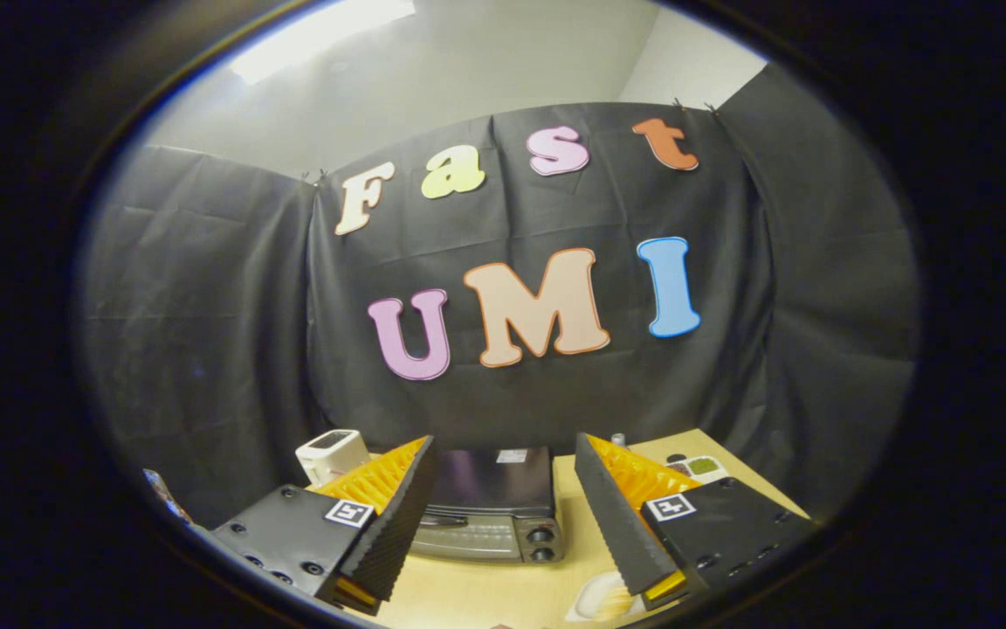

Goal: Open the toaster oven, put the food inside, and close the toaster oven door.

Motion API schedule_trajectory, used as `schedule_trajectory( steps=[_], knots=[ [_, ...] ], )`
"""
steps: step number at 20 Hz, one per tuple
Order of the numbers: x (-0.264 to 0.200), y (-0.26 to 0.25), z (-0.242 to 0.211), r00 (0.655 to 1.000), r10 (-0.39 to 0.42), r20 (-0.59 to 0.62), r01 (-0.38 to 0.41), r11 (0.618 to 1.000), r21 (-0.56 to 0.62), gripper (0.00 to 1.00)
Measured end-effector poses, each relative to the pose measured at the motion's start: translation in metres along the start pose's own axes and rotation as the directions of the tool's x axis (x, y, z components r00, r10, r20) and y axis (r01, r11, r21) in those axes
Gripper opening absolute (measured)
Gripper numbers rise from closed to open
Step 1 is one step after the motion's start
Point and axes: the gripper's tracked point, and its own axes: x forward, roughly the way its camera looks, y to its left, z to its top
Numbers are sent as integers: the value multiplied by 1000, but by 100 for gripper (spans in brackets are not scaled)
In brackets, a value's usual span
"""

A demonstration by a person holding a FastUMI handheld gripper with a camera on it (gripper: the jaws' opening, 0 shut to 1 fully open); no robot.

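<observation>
A: Wooden table (pixel 485 594) below gripper (pixel 503 515). Fingers?

B: Spread wide, gripping nothing. Ribbed pads (pixel 394 524) facing inward. Held high above the table, looking down at an angle.

A: Oven?

B: Toaster oven (pixel 490 507) just ahead, framed in the gap between the fingers, closer to the left one. Dark top, silver front. Door shut, handle across its upper edge. Two knobs (pixel 540 543) stacked at the front's right end.

A: Food?

B: Pale plate (pixel 595 598) near the right fingertip, on the table in front of the oven. Something yellowish on it, mostly hidden by the finger; can't tell what exactly.

A: Anything else around?

B: White boxy device (pixel 331 454) beyond the left finger, left of the oven and behind it. Small tray (pixel 702 467) with a green patch beyond the right finger, near the table's far right edge. Black cloth wall (pixel 206 349) behind everything, pale ceiling (pixel 468 79) above it.
</observation>
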Motion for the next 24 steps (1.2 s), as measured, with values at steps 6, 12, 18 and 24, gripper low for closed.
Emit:
schedule_trajectory(
  steps=[6,12,18,24],
  knots=[
    [35,46,-45,997,73,-22,-73,997,14,97],
    [78,93,-93,990,134,-35,-132,989,69,97],
    [114,110,-142,996,83,-37,-82,996,37,97],
    [132,104,-177,999,12,-53,-12,1000,7,97]
  ],
)
